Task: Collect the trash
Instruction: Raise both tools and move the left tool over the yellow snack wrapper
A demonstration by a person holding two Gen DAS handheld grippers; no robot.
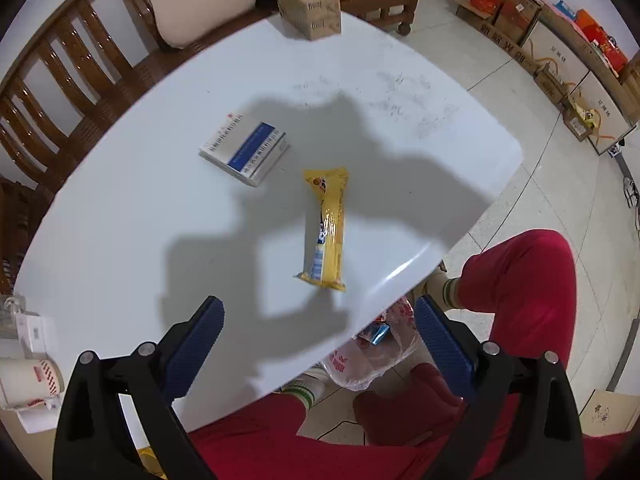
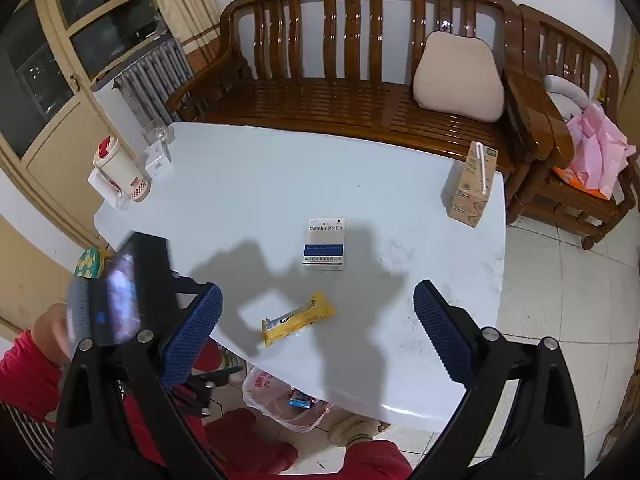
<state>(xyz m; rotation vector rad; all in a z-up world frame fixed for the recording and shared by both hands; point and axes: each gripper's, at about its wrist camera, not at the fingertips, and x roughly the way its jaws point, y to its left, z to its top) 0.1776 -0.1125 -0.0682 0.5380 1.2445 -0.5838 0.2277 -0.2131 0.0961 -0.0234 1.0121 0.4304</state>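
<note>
A long, narrow yellow snack wrapper (image 1: 326, 228) with blue and white print is seen lying flat near the front edge of the white table (image 1: 120, 220), its long axis aimed away from the left gripper (image 1: 318, 344) toward a white and blue box (image 1: 245, 148). Both the left gripper and the right gripper (image 2: 318, 334) are held spread wide above the table with nothing between the pads, and a plastic bag (image 1: 372, 356) holding scraps is seen on the floor below the table edge

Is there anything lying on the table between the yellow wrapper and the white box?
No. Between the wrapper and the box there is only bare table in shadow, clearest in the right wrist view.
</note>
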